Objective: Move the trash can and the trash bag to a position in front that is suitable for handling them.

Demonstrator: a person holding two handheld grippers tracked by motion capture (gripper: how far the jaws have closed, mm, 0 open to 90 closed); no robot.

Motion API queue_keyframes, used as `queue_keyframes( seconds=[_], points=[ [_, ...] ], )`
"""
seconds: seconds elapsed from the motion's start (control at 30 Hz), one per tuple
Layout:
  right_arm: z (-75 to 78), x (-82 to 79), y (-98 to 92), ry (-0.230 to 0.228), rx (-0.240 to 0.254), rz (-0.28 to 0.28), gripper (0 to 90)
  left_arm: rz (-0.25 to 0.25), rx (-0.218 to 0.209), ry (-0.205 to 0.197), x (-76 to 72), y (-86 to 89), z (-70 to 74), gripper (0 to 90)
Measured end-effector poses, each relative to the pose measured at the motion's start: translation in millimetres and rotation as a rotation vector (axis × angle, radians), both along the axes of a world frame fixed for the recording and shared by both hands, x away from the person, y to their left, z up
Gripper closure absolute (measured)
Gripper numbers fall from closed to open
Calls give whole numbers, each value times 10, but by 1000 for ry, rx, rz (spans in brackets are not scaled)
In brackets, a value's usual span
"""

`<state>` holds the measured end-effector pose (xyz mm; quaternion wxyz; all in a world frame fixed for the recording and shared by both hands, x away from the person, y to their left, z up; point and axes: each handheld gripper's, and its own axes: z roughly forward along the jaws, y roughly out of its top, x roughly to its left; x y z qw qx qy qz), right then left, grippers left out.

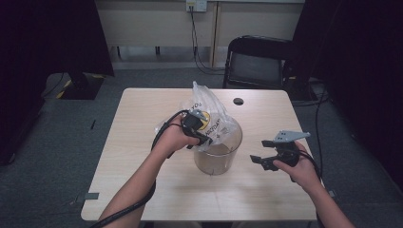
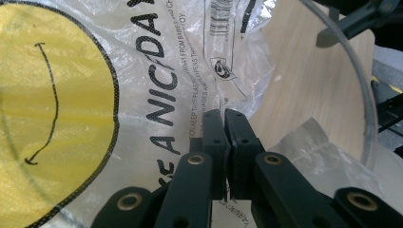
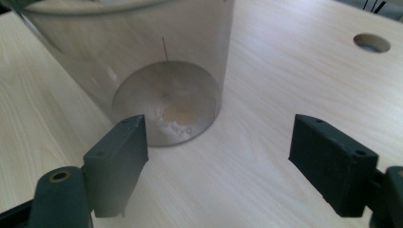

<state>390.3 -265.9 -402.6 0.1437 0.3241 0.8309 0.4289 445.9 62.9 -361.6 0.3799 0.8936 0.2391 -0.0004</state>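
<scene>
A clear plastic bin (image 1: 218,152) stands on the table's middle; its wall and base fill the top of the right gripper view (image 3: 161,71). A thin clear plastic bag (image 1: 205,116) with a yellow smiley face and black lettering rises from the bin's far rim. My left gripper (image 1: 199,137) is shut on the bag's film (image 2: 157,76) just above the rim, the jaws pressed together. My right gripper (image 1: 264,152) hovers open to the right of the bin, its jaws wide apart and empty (image 3: 216,161).
The light wooden table (image 1: 142,166) has a round cable hole (image 1: 238,101) near its far edge. A black folding chair (image 1: 256,61) stands behind the table. Dark curtains hang at both sides, and cables run along the floor.
</scene>
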Motion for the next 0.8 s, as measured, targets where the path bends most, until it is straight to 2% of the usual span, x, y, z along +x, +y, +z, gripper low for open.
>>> queue_keyframes(
  seconds=[0.27, 0.5, 0.63, 0.8],
  points=[
    [455, 67, 91, -55, 25, -11, 221, -7, -13, -10, -22, 12, 50, 878],
    [826, 188, 377, -101, 51, 5, 263, -26, -6, -7, -23, -23, 40, 882],
    [877, 293, 583, -100, 38, 12, 278, -35, -11, -4, -22, -15, 34, 883],
    [809, 436, 818, -73, 39, 3, 346, -49, -12, -5, -26, -20, 26, 882]
  ],
)
